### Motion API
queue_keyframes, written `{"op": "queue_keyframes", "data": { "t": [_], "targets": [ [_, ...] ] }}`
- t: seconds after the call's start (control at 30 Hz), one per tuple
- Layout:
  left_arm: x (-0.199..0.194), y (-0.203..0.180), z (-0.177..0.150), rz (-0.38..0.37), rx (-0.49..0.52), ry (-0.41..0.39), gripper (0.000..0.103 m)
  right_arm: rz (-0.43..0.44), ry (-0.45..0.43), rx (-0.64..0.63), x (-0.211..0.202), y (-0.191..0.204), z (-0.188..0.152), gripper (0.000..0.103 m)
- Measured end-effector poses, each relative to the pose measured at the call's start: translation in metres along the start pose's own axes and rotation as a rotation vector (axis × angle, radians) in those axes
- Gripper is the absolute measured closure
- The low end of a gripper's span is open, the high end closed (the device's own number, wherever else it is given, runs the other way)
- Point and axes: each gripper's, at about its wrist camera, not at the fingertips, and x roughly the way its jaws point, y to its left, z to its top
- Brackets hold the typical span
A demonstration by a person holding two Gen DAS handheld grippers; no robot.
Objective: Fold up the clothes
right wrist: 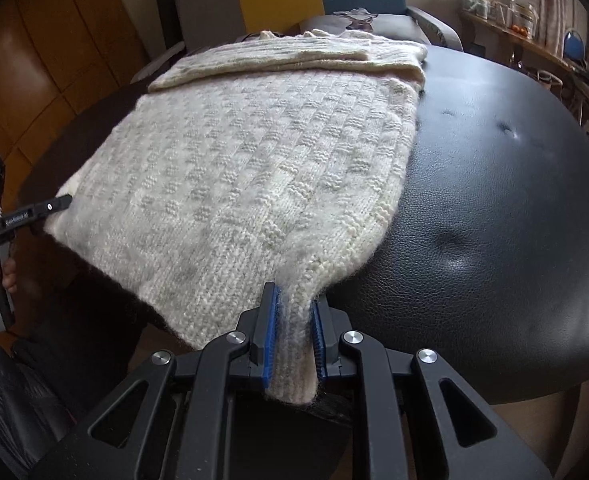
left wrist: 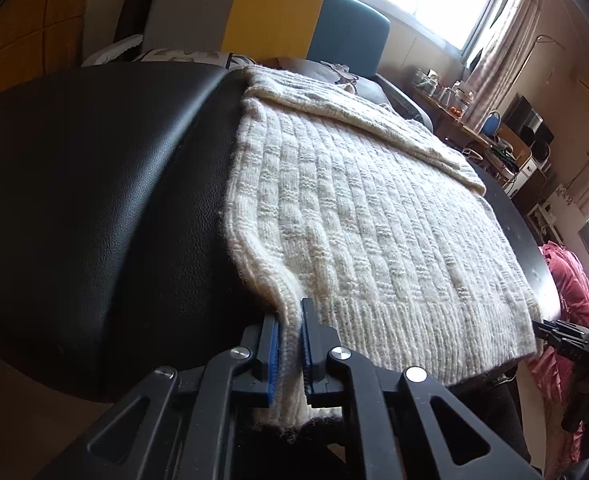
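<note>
Now each hand-held gripper, left (left wrist: 290, 344) and right (right wrist: 292, 340), pinches the chunky cream basket-weave sweater's (right wrist: 234, 168) ribbed hem on grained black leather (right wrist: 494, 200).

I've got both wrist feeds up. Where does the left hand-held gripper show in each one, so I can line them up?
Left wrist view: the left hand-held gripper fills bottom centre, pinching the cream knit sweater at its near hem corner.
Right wrist view: it enters at the far left edge, at the sweater's opposite hem corner.
Shared landmark: the sleeve folded across the sweater's far end.
</note>
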Motion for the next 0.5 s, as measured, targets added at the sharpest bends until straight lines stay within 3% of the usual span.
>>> {"op": "queue_keyframes", "data": {
  "t": [0.27,0.5],
  "targets": [
    [-0.008,0.005,0.014,-0.069,-0.057,-0.024,0.096,0.096,-0.058,0.101,-0.004,-0.013,0.008,0.086],
    [-0.009,-0.002,0.03,-0.091,-0.043,-0.042,0.096,0.104,-0.074,0.106,-0.002,-0.012,0.023,0.086]
  ]
}}
